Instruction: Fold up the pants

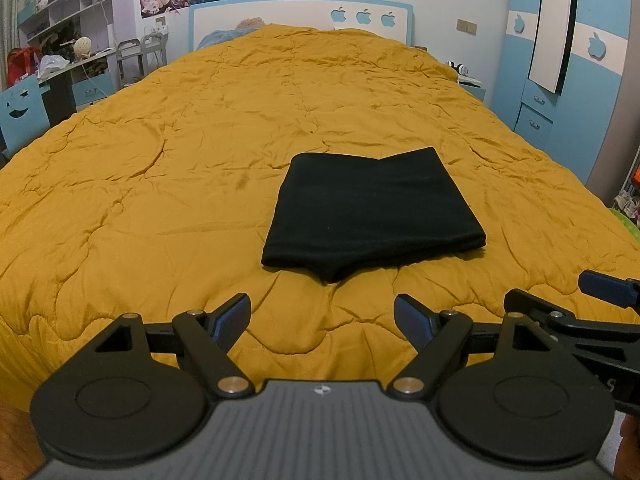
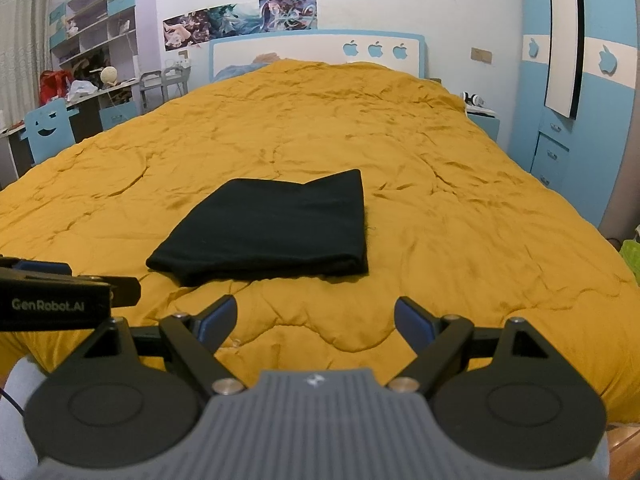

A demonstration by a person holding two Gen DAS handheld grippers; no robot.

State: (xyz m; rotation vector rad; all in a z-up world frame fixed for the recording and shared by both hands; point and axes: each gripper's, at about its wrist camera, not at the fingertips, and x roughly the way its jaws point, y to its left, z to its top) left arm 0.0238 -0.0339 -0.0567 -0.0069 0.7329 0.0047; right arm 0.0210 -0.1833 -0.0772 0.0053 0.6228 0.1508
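Note:
The black pants [image 1: 372, 212] lie folded into a compact rectangle on the yellow quilt [image 1: 200, 160], near the bed's front edge. They also show in the right wrist view [image 2: 272, 228]. My left gripper [image 1: 322, 320] is open and empty, held just short of the pants' near edge. My right gripper [image 2: 316, 318] is open and empty, pulled back from the pants, which lie ahead and to its left. Each gripper shows in the other's view: the right one at the right edge [image 1: 600, 312], the left one at the left edge [image 2: 60, 292].
The quilt [image 2: 440, 200] covers the whole bed up to a white and blue headboard [image 1: 300, 12]. A desk and shelves [image 1: 60, 40] stand at the left, a blue wardrobe [image 1: 580, 60] at the right. Wooden floor [image 1: 16, 440] shows below the bed's front edge.

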